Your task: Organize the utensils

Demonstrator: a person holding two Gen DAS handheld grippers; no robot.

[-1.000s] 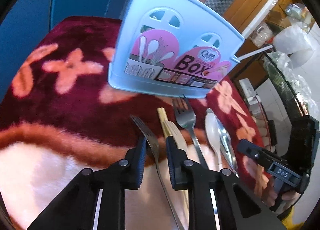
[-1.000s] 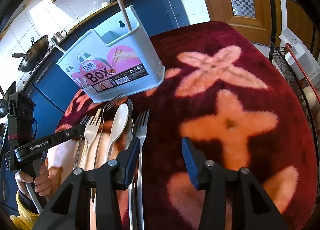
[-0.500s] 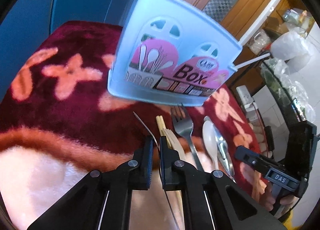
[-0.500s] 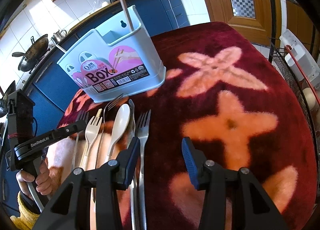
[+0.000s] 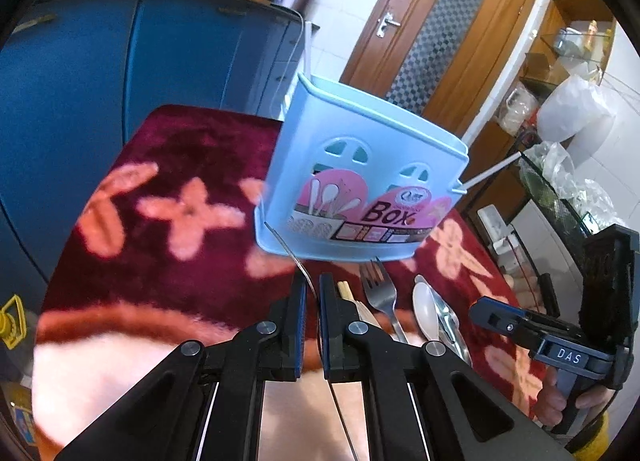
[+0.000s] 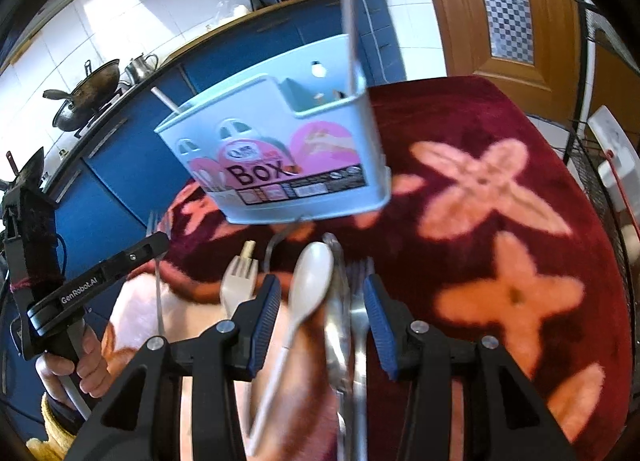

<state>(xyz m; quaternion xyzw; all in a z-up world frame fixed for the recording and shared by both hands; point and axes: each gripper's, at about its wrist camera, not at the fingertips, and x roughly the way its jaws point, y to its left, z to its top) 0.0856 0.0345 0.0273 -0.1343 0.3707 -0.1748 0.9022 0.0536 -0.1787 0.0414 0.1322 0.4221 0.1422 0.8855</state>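
My left gripper (image 5: pixel 313 293) is shut on a metal fork (image 5: pixel 286 247), held edge-on and lifted off the cloth, tines toward the light blue utensil box (image 5: pixel 360 185). It also shows in the right wrist view (image 6: pixel 158 261), held by the left gripper (image 6: pixel 160 239). My right gripper (image 6: pixel 318 293) is open, its jaws either side of a white spoon (image 6: pixel 314 273), a metal spoon (image 6: pixel 336 293) and a metal fork (image 6: pixel 358 301) lying on the cloth. A beige plastic fork (image 6: pixel 238 285) lies to their left. The box (image 6: pixel 280 157) stands behind them.
The table carries a dark red cloth with orange flowers (image 6: pixel 500 201). Chopsticks (image 5: pixel 344 291), another fork (image 5: pixel 380 289) and spoons (image 5: pixel 426 309) lie in front of the box. A rod (image 6: pixel 352 45) and a white stick (image 5: pixel 492 171) stand in the box. Blue cabinets (image 5: pixel 120 73) are behind.
My left gripper closed on the metal fork and lifted it off the cloth. My right gripper moved left and forward, so its jaws now straddle the spoons and fork.
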